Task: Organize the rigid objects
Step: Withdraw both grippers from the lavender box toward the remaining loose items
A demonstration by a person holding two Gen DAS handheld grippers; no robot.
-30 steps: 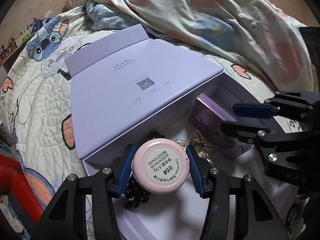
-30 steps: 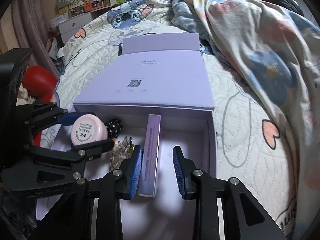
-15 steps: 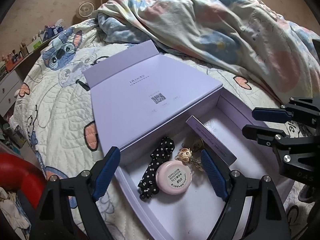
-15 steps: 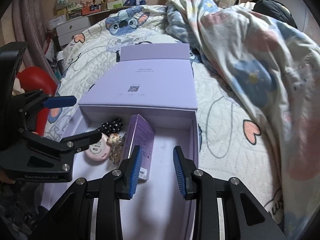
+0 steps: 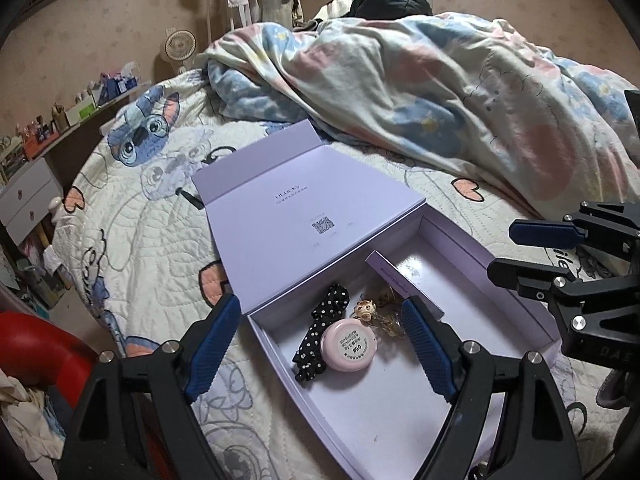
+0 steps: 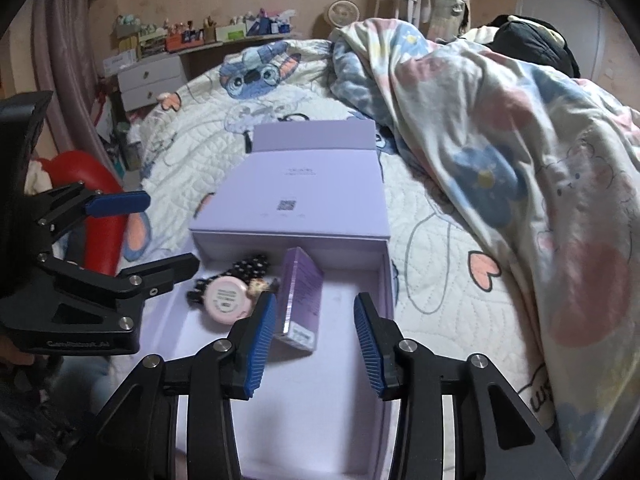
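The left gripper [image 5: 322, 346] hangs above the near-left part of the lilac box [image 5: 400, 420], its blue pads spread wide with nothing pressed between them; its jaws have just been opening. The right gripper [image 6: 316, 336] hangs over the near-right part of the same box, its jaws parted and likewise just opening, the pads clear of the purple carton [image 6: 301, 300] that lies on the box floor beyond them. In the left wrist view the round pink compact [image 5: 349, 345] rests label-up on the box floor, touching the black polka-dot scrunchie [image 5: 320, 330] on its left. A small gold keychain [image 5: 378, 312] lies just behind the compact, between it and the purple carton [image 5: 400, 280], which runs along the far part of the tray. Beyond the tray, the box lid [image 5: 308, 216] lies folded back flat on the cartoon-print quilt [image 5: 132, 248], showing a printed code square. Farther back, a rumpled floral duvet [image 5: 440, 92] covers the bed. A small fan [image 5: 180, 45] stands by the wall behind it.
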